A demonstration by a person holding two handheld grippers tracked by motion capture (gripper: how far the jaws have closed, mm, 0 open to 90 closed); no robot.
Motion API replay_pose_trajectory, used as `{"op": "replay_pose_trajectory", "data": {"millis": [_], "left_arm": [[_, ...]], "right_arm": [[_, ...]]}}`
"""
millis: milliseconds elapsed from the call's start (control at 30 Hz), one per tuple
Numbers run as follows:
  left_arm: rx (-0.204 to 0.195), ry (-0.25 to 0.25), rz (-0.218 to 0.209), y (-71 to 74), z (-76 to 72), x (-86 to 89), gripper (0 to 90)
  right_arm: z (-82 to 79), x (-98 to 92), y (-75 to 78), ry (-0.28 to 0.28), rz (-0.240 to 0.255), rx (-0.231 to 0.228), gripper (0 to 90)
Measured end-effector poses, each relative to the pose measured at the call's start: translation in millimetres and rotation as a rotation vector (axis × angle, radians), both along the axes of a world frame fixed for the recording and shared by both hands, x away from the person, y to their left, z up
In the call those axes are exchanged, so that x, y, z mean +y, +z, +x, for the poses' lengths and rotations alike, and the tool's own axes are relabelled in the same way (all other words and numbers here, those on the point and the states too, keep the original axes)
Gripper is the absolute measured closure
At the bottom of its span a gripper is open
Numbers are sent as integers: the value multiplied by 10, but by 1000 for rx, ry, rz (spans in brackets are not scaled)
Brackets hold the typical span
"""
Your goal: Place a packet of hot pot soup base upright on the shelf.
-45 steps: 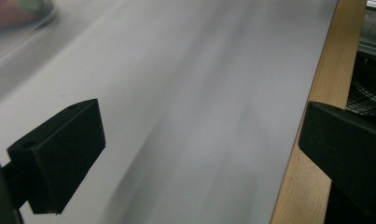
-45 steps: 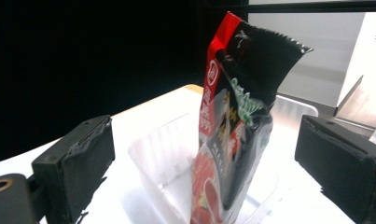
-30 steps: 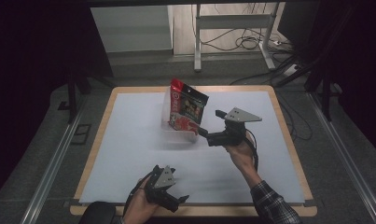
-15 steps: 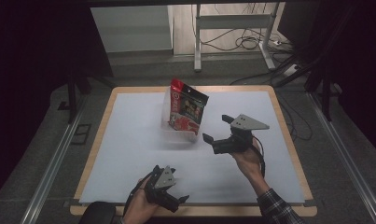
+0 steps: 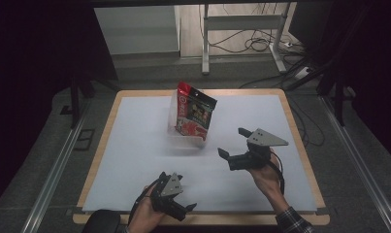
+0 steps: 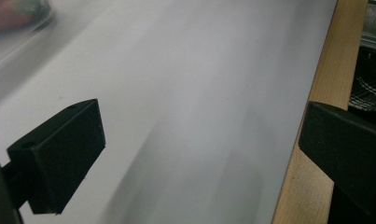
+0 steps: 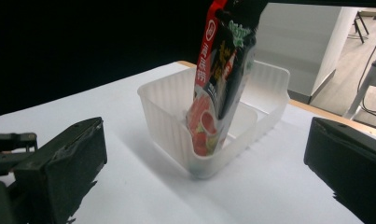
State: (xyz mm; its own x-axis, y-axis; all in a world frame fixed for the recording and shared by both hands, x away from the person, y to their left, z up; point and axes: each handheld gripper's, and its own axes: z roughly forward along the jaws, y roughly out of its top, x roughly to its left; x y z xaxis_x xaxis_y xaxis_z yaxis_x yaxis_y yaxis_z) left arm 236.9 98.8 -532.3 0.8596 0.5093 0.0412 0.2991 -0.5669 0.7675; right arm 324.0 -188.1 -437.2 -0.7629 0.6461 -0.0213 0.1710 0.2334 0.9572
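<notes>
At the table's near left edge, the left gripper (image 5: 176,206) rests low in a person's hand, jaws spread over bare white surface. Farther back, at mid-table, a clear plastic bin (image 7: 209,116) holds one snack bag (image 7: 220,79), upright and leaning, its red top well above the rim. To the right, the right gripper (image 5: 236,145) hovers near the bin, pointed at it, jaws spread and empty.

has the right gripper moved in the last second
Yes. In the high view the right gripper has drawn back from the clear bin holding the snack bag, toward the table's near right edge. Its jaws are open and empty.
</notes>
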Motion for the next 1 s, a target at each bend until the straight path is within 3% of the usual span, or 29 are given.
{"op": "replay_pose_trajectory", "data": {"millis": [733, 1000], "left_arm": [[5, -1, -17, -12, -1, -8, 3], [-11, -9, -9, -12, -5, -10, 4]], "right_arm": [[-358, -466, -211, -72, 11, -6, 0], [-486, -600, -309, -93, -20, -1, 0]]}}
